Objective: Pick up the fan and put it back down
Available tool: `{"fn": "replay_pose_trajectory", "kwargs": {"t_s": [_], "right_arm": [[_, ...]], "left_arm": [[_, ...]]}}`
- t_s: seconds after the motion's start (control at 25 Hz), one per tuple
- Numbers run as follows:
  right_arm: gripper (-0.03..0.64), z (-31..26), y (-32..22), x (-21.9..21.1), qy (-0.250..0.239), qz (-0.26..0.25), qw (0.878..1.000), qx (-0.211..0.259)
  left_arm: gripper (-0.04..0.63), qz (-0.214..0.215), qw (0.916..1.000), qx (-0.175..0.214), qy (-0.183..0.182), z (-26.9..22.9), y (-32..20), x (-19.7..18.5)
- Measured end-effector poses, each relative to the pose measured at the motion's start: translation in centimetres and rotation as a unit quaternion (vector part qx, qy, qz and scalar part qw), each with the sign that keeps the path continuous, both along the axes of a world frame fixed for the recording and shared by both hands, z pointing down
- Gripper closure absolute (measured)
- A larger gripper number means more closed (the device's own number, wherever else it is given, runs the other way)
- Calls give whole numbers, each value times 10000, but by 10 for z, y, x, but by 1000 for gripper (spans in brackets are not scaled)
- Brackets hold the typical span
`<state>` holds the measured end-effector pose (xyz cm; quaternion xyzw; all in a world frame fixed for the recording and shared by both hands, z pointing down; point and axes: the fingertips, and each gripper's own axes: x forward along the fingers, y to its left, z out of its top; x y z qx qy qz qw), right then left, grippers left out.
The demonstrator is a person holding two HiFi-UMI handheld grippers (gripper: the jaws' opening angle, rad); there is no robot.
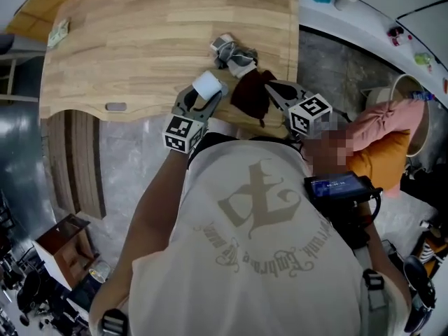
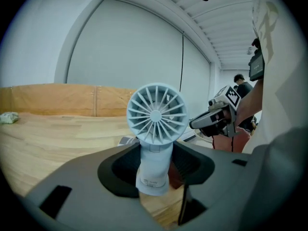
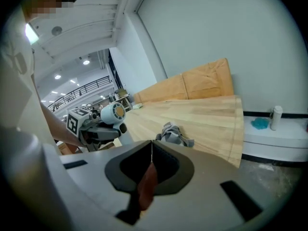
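Left hand-held gripper [image 2: 154, 149] holds the fan [image 2: 156, 113] upright.

Upper middle of the head view: the fan [image 1: 208, 82] sits in the left tool [image 1: 207, 92], left of a cloth [image 1: 250, 95] at the counter [image 1: 140, 33] edge. A bundle [image 1: 234, 51], perhaps rags, lies behind them.

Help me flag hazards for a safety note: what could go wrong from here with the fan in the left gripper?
1. The left gripper grips the fan only by its slim handle, with the wide head above; it could tilt or slip.
2. The right gripper, shut on a dark red cloth, is close by; the cloth might snag the fan.
3. The fan hangs near the table's front edge; set down there, it could topple off.
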<state>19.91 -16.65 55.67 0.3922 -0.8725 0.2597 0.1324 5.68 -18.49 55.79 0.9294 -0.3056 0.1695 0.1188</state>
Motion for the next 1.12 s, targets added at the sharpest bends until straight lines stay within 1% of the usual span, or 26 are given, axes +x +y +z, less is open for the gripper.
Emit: {"fn": "replay_pose_trajectory", "kwargs": {"t_s": [0.12,0.2,0.56,0.72,1.12], "right_arm": [[601,-8,-3,-12,-123,-99,9998,75],[601,-12,-8,-22,-170,-187,9996,112],[601,-27,-15,-69,-194,-654,9973,287],[601,-35,-16,-98,-240,-920,9948,378],[601,-44,10,-150,-287,-1441,9883,399]], "left_arm": [[379,-200,9995,-52,245,-14,5,-13],[379,-328,9989,-36,321,-21,6,-23],[379,-929,9948,90,417,-47,20,-75],[379,-1180,9918,185,451,-55,28,-102],[379,-1702,9831,314,600,-73,74,-145]]}}
